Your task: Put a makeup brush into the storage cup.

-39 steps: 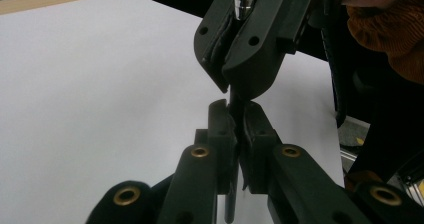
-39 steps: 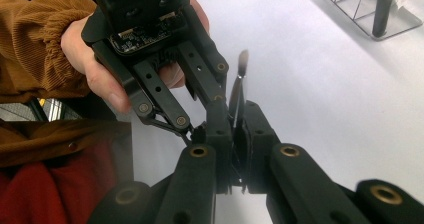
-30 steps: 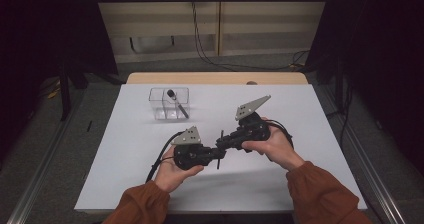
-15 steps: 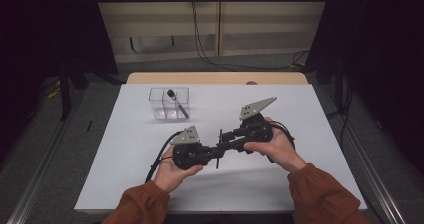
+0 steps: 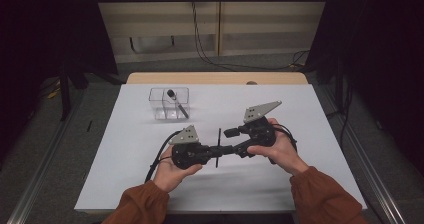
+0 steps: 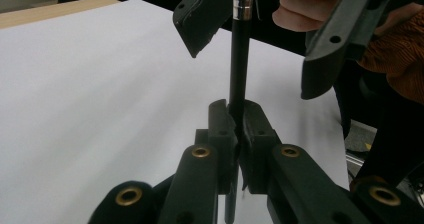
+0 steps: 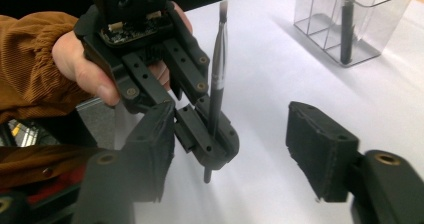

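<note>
A thin black brush point(image 5: 219, 148) is clamped upright in the left gripper point(image 5: 216, 150), above the table's point(image 5: 310, 114) middle, nearer its front edge. The right gripper point(image 5: 227, 141), just opened, is spread wide around it, untouching.

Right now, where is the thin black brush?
In the high view the brush stands mid-table, clamped in the left hand-held gripper, between the right hand-held gripper's open jaws.

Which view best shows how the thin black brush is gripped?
The left gripper view: the left gripper is shut on the brush, pads pressed against its handle. The right gripper view shows the brush in those jaws, with the right gripper open, its jaws having just been opening. The high view shows a thin dark stick.
</note>
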Demonstrator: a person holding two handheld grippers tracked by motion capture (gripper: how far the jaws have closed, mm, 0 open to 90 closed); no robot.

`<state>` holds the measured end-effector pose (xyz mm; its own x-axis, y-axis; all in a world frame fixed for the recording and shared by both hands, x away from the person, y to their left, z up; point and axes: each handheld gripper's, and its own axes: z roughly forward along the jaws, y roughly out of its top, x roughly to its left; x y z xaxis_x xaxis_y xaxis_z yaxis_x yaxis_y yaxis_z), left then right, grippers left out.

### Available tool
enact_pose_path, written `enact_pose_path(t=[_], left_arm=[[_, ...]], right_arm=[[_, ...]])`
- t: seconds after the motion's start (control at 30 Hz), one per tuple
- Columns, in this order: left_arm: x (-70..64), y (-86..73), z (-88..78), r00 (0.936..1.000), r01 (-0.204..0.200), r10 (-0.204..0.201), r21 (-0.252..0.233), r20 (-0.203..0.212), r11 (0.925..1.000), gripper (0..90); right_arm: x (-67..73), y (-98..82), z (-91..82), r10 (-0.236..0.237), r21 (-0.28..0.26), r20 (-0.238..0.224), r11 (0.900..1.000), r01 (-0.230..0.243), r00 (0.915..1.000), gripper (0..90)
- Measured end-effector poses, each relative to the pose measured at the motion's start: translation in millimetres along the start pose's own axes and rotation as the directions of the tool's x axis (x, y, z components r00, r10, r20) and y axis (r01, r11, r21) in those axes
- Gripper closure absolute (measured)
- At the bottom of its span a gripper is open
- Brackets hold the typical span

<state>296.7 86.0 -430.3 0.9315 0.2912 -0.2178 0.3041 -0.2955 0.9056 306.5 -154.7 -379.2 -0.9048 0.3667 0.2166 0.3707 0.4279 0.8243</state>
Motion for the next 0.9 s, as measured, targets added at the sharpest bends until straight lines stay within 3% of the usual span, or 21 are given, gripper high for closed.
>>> enact_pose_path(t=[0.17, 0.27, 0.43, 0.6, 0.9], left_arm=[[0.6, 0.3, -1.3, 1.0, 0.005, -0.005, -0.008, -0.002, 1.0, 85.5], [1.4, 0.4, -2.3, 1.0, 0.007, -0.007, -0.009, -0.006, 0.9999, 85.5], [2.0, 1.2, -3.8, 0.9999, 0.006, -0.006, -0.01, -0.014, 0.9999, 85.5], [2.8, 2.0, -6.6, 0.9998, 0.01, -0.011, -0.024, -0.019, 0.9997, 85.5], [5.8, 2.1, -13.7, 0.9993, 0.016, -0.017, -0.032, -0.033, 0.9994, 85.5]], right_arm=[[-1.4, -4.7, 0.4, 0.018, -0.039, 0.038, 0.999, -0.016, 0.9991, 15.4], [-3.3, -8.4, -0.4, 0.042, -0.049, 0.057, 0.998, -0.039, 0.9975, 10.3], [-4.2, -12.4, -6.5, 0.042, -0.072, 0.103, 0.997, -0.035, 0.9938, 1.7], [-3.3, -18.3, -14.2, 0.041, -0.098, 0.119, 0.995, -0.029, 0.9921, 1.8], [-4.3, -32.3, -26.4, 0.069, -0.126, 0.179, 0.991, -0.047, 0.9813, 2.3]])
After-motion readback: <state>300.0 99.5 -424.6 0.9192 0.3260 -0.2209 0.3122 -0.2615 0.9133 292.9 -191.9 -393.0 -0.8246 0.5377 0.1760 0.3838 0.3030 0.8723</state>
